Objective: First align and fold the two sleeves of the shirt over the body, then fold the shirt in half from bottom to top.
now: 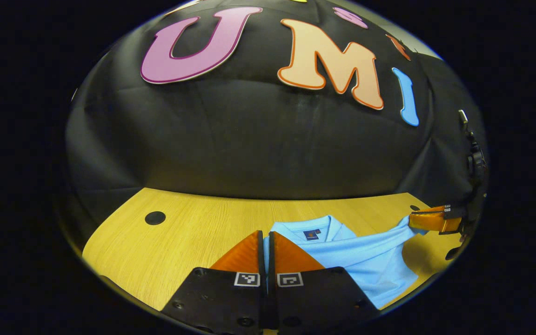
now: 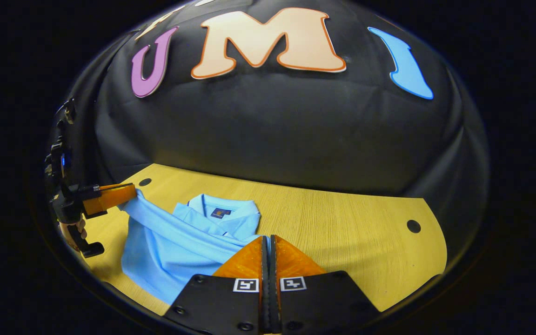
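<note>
At six o'clock in each view, fingers together on blue cloth: the sleeve fold is in hand.

Left gripper [image 1: 268,251] and right gripper [image 2: 268,253] each pinch a sleeve of the shirt [image 2: 179,237], which lies collar-up on the table [image 2: 342,218]; from the left gripper view the right gripper sits at three o'clock, sleeve stretched taut. Next, I judge, both sleeves must be carried inward together and laid level over the body before release.

Table [image 1: 193,232]: light wood grain, with round dark holes [image 1: 155,217].
Wall [image 1: 249,139]: black cloth, behind table.
</note>
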The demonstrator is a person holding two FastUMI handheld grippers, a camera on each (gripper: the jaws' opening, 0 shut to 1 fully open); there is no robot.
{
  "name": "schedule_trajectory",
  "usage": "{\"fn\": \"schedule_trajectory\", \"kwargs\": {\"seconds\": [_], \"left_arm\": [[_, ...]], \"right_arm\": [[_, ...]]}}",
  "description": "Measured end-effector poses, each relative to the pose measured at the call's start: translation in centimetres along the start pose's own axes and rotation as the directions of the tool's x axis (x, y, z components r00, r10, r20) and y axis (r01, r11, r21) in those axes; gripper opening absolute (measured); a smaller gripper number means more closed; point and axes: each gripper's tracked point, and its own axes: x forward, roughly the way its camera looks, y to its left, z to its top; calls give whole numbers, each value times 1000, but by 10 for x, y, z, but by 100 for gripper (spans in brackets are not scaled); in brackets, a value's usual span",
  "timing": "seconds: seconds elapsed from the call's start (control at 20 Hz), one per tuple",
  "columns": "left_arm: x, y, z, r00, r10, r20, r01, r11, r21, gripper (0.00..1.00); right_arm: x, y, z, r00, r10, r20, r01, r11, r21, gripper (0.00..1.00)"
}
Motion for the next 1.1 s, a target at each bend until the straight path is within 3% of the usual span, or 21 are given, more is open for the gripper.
{"fn": "schedule_trajectory", "kwargs": {"seconds": [0.3,0.55,0.65,0.8,0.85,0.9,1.1], "left_arm": [[42,2,-8,1000,25,-11,-24,999,49,0],[52,8,-4,994,113,-8,-111,984,139,1],[48,9,1,992,127,9,-127,982,142,10],[37,12,11,988,148,35,-151,982,115,83],[31,12,12,988,150,38,-154,982,113,89],[25,12,16,987,152,47,-157,981,111,95],[1,9,30,985,149,86,-158,981,114,95]], "right_arm": [[48,-17,-2,998,-56,22,55,998,44,2],[60,-24,4,994,-83,67,80,996,48,4],[54,-21,9,994,-79,79,75,996,52,13],[45,-13,13,995,-48,89,43,998,48,78],[43,-11,14,994,-49,93,47,998,29,100],[39,-11,15,993,-53,102,52,999,12,100],[23,-3,17,993,-35,109,36,999,-6,100]]}}
